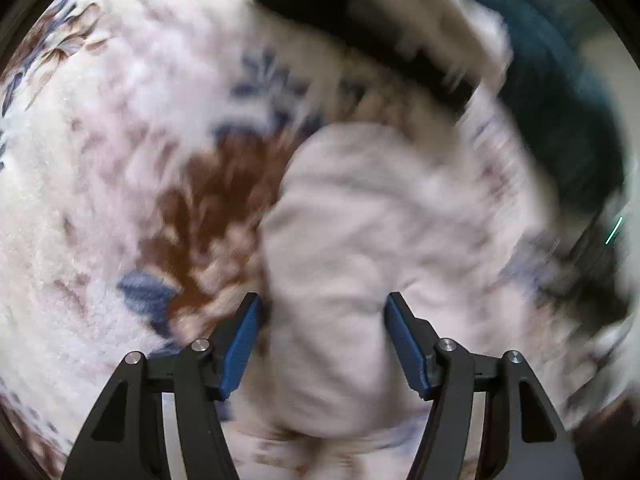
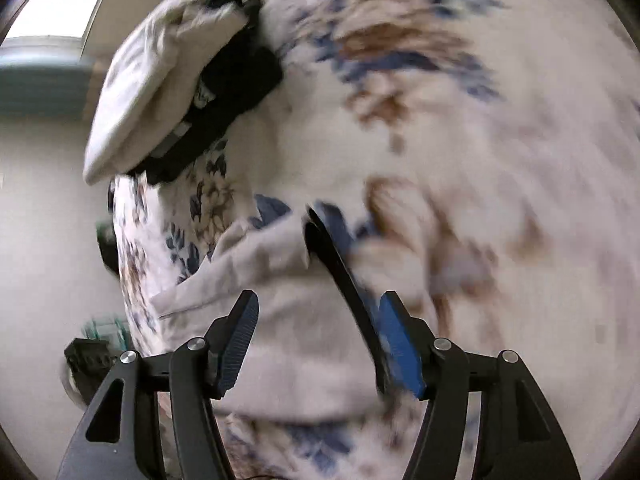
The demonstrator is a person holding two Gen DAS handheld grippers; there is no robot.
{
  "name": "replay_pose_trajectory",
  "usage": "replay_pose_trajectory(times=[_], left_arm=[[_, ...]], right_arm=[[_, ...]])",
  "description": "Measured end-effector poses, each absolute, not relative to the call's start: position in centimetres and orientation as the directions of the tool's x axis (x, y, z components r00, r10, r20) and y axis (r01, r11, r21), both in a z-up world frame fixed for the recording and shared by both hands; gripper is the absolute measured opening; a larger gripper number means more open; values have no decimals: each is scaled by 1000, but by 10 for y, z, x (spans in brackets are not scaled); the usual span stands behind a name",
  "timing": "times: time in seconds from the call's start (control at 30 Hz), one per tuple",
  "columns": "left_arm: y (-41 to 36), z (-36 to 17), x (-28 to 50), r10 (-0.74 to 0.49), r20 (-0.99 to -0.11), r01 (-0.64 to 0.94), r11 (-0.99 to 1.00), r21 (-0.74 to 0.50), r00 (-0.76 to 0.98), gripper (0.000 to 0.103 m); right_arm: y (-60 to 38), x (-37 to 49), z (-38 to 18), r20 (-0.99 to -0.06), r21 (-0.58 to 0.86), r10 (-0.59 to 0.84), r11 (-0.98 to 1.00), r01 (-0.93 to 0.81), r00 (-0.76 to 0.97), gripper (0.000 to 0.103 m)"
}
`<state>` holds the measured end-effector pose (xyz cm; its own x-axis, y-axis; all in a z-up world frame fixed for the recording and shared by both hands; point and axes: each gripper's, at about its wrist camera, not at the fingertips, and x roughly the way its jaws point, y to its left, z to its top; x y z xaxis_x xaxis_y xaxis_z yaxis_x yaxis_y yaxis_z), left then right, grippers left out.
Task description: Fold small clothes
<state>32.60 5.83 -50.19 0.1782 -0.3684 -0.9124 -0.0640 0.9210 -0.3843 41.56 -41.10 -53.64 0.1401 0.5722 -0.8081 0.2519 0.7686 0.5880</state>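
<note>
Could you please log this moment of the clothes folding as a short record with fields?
surface: fluffy white blanket with blue and brown flowers
garment in work: pale folded cloth lying on the blanket
left claw: open, pads on either side of the cloth, not pressing it
right claw: open above the same cloth
pile behind: white garment on top of a black garment
picture quality: motion blur in both views

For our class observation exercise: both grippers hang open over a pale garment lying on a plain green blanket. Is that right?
Not quite. The blanket is white fleece with blue and brown flowers, as the left wrist view shows. Left gripper, right gripper and pale garment are as stated.
</note>
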Motion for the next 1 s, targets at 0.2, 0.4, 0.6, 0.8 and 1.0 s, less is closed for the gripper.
replay_pose_trajectory(times=[0.2,0.4,0.6,0.8,1.0], left_arm=[[76,-499,328,-430,-884,-137,879,-457,186,64],[83,-460,330,-395,-884,-103,897,-430,249,62],[89,-450,332,-179,-937,-84,973,-213,300,62],[102,-478,324,-81,-968,-184,975,-127,238,62],[115,-498,304,-77,-983,-288,949,-124,169,62]], right_arm=[[-371,462,-559,-808,588,587,802,105,47,65],[-350,457,-534,-852,517,509,855,39,123,2],[-356,466,-522,-869,494,493,869,21,47,5],[-258,473,-490,-924,373,358,776,-509,-131,78],[-180,474,-512,-989,148,89,533,-833,-119,78]])
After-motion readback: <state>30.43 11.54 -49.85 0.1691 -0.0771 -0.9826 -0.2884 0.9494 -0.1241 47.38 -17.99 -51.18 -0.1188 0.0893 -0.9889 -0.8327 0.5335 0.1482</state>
